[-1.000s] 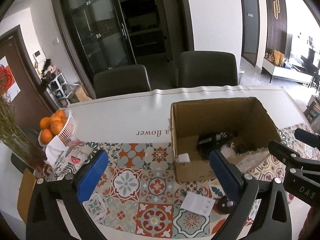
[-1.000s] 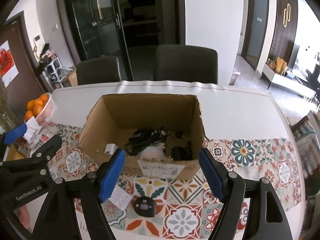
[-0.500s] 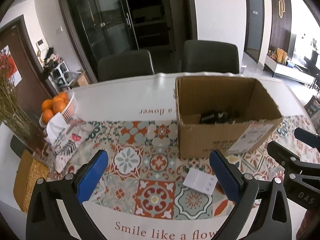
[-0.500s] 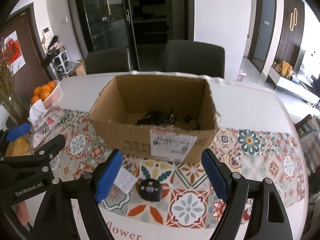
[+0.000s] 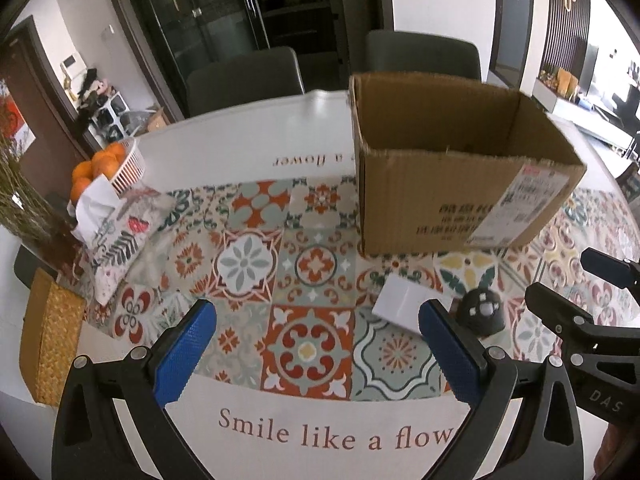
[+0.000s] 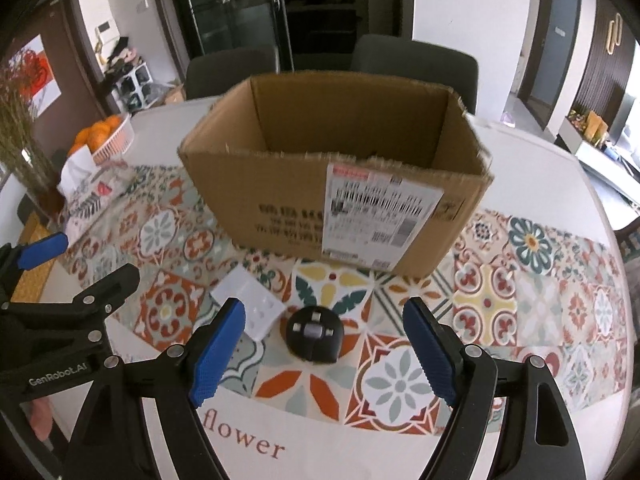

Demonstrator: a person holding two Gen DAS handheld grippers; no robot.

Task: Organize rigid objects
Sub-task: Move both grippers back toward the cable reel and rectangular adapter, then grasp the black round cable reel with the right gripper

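Centrally, an open cardboard box [image 6: 336,184] stands upright on the patterned tablecloth [image 6: 500,300], its printed label [image 6: 380,216] facing the cameras; its contents cannot be seen from this height. Just in front of the box lie a white rectangular plate [image 6: 250,304] and, beside it to the right, a round black device [image 6: 315,332], close together but whether touching cannot be told. Left gripper [image 5: 316,344]: jaws spread wide, empty, above the cloth to the left of the plate. Right gripper [image 6: 320,350]: jaws spread wide, empty, framing the black device, with its left finger overlapping the plate. Far left: a basket of oranges [image 5: 100,164] and a tissue pouch [image 5: 116,232]
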